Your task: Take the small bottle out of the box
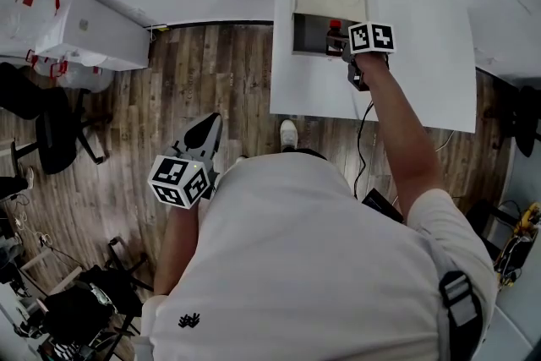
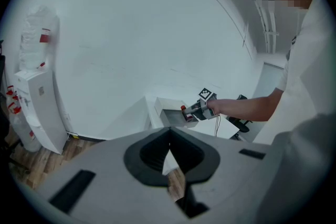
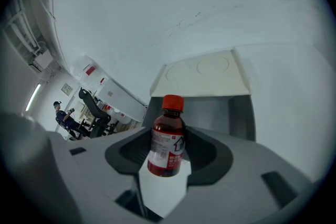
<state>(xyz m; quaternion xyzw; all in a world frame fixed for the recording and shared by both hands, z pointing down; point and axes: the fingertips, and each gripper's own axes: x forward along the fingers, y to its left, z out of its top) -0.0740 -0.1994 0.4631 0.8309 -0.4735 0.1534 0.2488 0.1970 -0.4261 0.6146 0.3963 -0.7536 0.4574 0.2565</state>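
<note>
Above the smooth white table [image 1: 423,55], the right gripper [image 1: 345,45] pinches the round small bottle [image 3: 168,136].

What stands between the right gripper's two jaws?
The small bottle, upright and red-capped, stands between the right gripper's jaws, which press on its sides, with the box behind. The right gripper view shows it.

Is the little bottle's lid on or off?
On. A red cap covers the top of the small bottle.
</note>
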